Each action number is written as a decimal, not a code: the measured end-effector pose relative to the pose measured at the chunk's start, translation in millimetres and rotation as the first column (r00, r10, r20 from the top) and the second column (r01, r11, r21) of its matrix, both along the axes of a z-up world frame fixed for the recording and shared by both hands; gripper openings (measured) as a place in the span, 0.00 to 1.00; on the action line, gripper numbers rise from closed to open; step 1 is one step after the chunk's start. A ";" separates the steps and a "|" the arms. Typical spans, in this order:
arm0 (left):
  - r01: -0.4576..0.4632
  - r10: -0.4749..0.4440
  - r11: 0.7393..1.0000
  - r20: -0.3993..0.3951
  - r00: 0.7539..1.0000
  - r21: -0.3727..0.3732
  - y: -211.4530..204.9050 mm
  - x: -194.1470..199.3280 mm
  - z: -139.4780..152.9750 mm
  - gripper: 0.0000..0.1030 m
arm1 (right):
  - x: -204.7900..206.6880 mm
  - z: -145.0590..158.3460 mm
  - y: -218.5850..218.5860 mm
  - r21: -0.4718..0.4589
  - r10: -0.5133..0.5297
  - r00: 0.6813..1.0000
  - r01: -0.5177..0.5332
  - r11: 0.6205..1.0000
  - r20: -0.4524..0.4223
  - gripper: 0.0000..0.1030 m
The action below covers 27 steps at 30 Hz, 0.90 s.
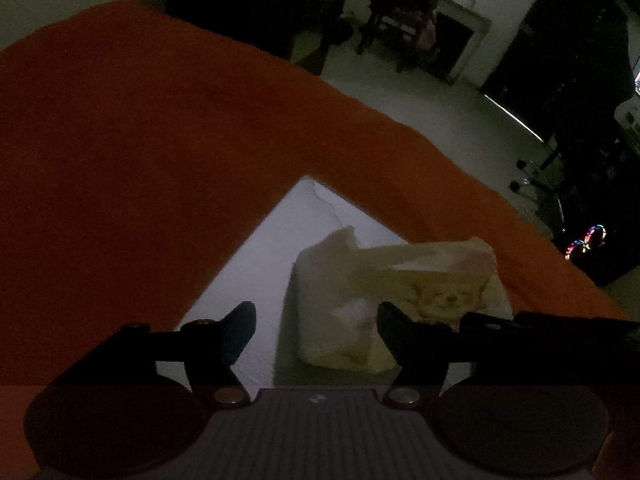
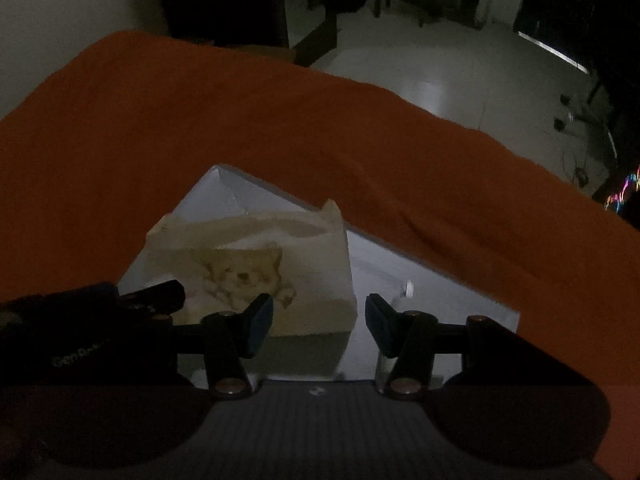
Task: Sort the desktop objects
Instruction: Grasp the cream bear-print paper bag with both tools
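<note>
Both claws hang over a white tray [image 2: 224, 196] on the orange tablecloth [image 1: 140, 140]. The left gripper [image 1: 316, 330] stands partly open around the near left corner of a cream tissue pack [image 1: 360, 280] printed with a puppy; whether its pads touch, I cannot tell. The right gripper [image 2: 319, 322] is half open at the pack's near right corner, pads clear. Farther off stands a wooden chair [image 1: 404, 4].

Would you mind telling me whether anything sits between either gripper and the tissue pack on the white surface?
Nothing visible does. The tissue pack lies bare on the white surface, just ahead of the open left gripper and right gripper; the orange cloth lies beyond it.
</note>
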<state>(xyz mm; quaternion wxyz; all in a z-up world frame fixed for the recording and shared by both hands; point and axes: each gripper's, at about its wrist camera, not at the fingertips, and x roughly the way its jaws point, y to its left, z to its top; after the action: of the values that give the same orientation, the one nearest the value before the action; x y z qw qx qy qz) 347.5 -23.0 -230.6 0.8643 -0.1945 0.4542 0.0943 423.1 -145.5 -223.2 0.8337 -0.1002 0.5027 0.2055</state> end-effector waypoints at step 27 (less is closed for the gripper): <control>0.321 -0.319 0.947 -0.040 0.947 0.036 10.1 -82.1 28.4 0.08 | -122.5 20.6 -25.6 0.162 -0.269 0.945 0.299 0.940 -0.184 0.06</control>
<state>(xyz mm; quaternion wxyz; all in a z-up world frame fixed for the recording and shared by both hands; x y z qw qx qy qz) 265.4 -13.0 -202.2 0.8643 -0.0987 0.4920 -0.0344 300.6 -171.0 -202.6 0.8174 0.0693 0.5554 0.1365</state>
